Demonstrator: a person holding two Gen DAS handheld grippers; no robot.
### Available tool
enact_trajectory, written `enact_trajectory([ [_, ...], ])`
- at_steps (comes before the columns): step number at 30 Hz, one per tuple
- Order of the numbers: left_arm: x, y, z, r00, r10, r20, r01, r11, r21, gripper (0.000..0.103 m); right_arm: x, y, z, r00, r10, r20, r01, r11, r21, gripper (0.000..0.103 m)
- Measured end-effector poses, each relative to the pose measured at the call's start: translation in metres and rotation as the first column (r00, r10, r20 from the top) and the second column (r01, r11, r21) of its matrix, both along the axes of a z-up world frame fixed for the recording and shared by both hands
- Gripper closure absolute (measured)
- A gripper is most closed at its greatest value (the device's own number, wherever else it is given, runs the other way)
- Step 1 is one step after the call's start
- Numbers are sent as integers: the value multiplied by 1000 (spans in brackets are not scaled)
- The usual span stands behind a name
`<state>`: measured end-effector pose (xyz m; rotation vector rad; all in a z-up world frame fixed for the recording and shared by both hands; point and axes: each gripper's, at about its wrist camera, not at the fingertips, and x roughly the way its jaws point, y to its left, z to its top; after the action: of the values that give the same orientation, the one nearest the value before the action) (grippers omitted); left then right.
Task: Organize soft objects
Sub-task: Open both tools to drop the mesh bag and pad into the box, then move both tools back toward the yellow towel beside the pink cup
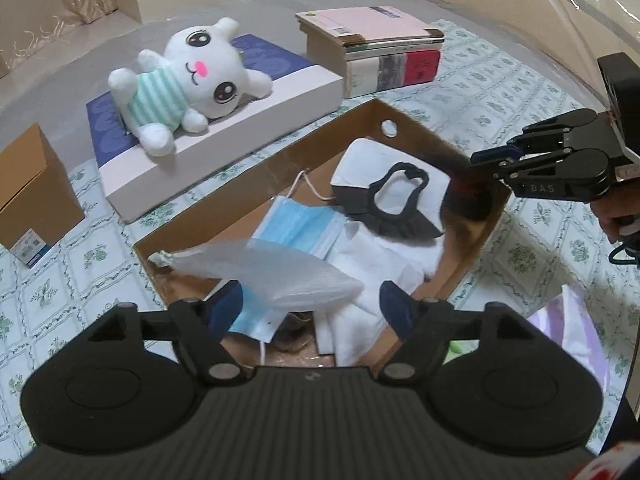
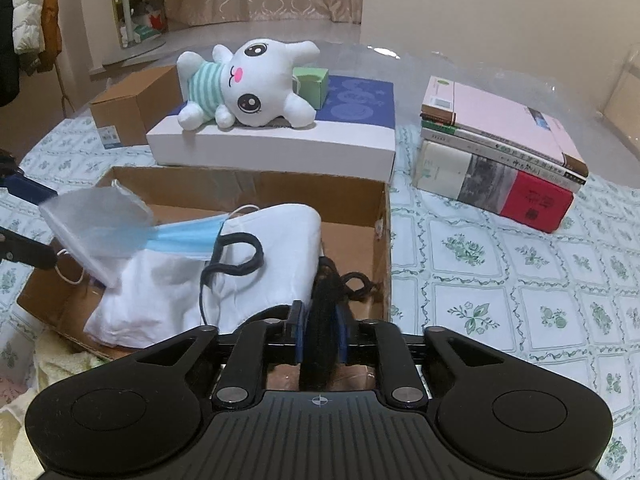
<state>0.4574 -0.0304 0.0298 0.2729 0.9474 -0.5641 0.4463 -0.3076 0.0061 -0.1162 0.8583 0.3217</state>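
I have the open cardboard box [image 2: 248,188] on the patterned tablecloth [image 2: 520,280] under both tools, already holding a white cloth [image 2: 168,292], a black mask [image 1: 396,208] and a blue surgical mask [image 1: 296,224]. My left gripper [image 1: 312,308] stands wide, a pale mask [image 1: 276,276] loose between its fingers over the box. My right gripper [image 2: 319,336] is narrow on a dark furry piece [image 2: 324,320] at the box's right wall. I judge this the drop-in step; next I clear both tools and fetch the plush bunny [image 2: 252,84] from the flat white box [image 2: 276,148].

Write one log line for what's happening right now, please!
stage: filling open cardboard box | left tool: open above pale blue face mask | right tool: around dark furry bundle | white plush toy: outside
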Motion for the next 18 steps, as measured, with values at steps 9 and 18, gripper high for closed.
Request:
enact_trajectory([
  [9, -31, 6, 17, 1000, -26, -1, 26, 999, 22, 26, -25, -5, 23, 999, -1, 43, 1, 1000, 5, 65],
  [18, -75, 22, 48, 996, 52, 71, -52, 999, -5, 26, -61, 4, 53, 997, 9, 71, -11, 1000, 29, 59],
])
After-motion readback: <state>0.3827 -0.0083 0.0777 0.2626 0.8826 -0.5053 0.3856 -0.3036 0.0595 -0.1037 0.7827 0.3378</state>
